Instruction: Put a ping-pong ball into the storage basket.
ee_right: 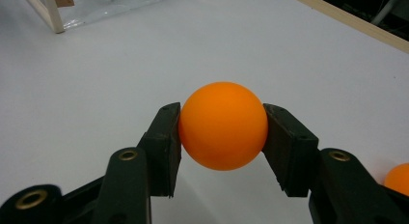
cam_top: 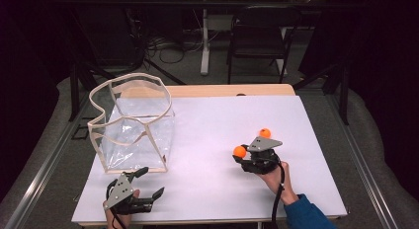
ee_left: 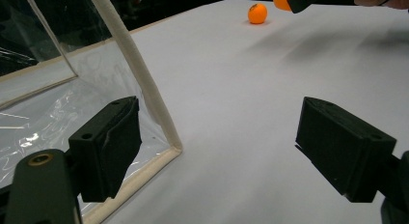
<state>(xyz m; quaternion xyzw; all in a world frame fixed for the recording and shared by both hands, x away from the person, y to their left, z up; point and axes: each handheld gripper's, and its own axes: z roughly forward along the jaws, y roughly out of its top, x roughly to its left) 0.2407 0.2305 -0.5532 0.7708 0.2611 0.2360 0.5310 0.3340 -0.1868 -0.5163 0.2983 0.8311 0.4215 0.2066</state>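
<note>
Right tool [ee_right: 222, 137] of mine grips the orange ball [ee_right: 223, 125] between both jaws, near the tabletop's [cam_top: 207, 140] right edge.

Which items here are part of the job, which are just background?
In play: held orange ball in right gripper; second orange ball; clear bag; left gripper, open beside the bag.
Background: black chair; floor cables.

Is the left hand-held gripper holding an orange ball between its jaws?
No. The left hand-held gripper stands open with nothing between its jaws, beside the clear bag; the right hand-held gripper holds the orange ball.
</note>
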